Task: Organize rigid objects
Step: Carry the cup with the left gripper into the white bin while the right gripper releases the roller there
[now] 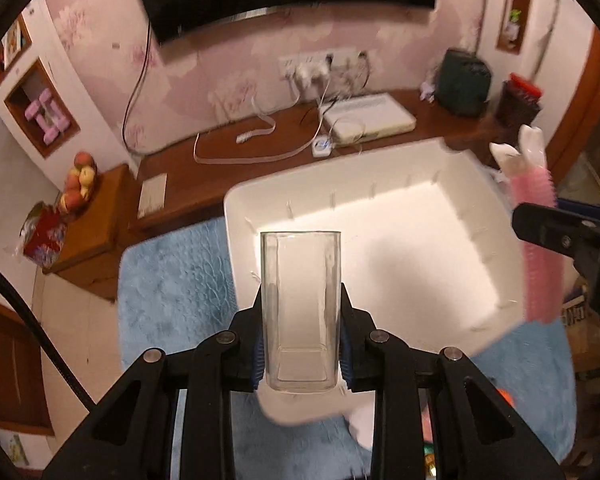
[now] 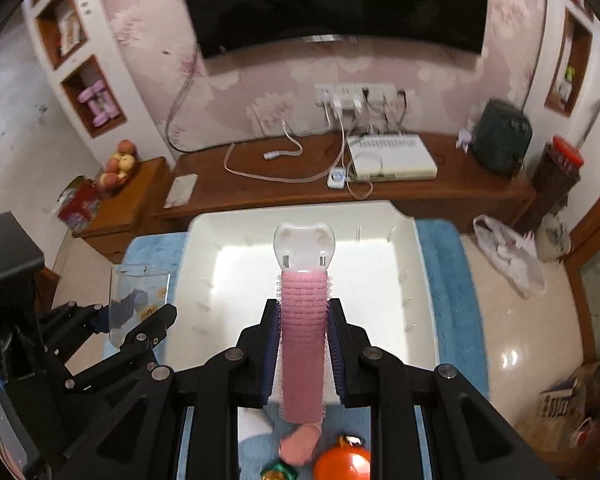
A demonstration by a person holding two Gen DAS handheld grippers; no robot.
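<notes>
Left wrist view: the left gripper (image 1: 301, 344) has its jaws closed on a clear glass (image 1: 300, 308), held lengthwise between the blue pads with its open mouth pointing away. The glass hangs over the near left part of a white bin (image 1: 380, 184), which rests on a blue mat (image 1: 172, 280). At far right the right gripper (image 1: 560, 236) carries a pink hair roller (image 1: 538, 248) beside the bin's right wall.

Right wrist view: the right gripper (image 2: 303, 344) has its jaws closed on the pink hair roller (image 2: 303, 344), whose white plastic cap (image 2: 304, 246) points forward over the bin (image 2: 260, 216). The bin's floor appears bare. At left the left gripper (image 2: 136, 328) holds the glass (image 2: 138, 300) by the bin's left rim. An orange ball (image 2: 342, 462) and other small items lie on the mat (image 2: 440, 280) at the near edge.

Step in hand, as judged: both objects are carried to the bin, neither yet released. The next move likely calls for lowering each toward the bin floor, the glass gently, then opening the jaws while keeping the two grippers apart.
</notes>
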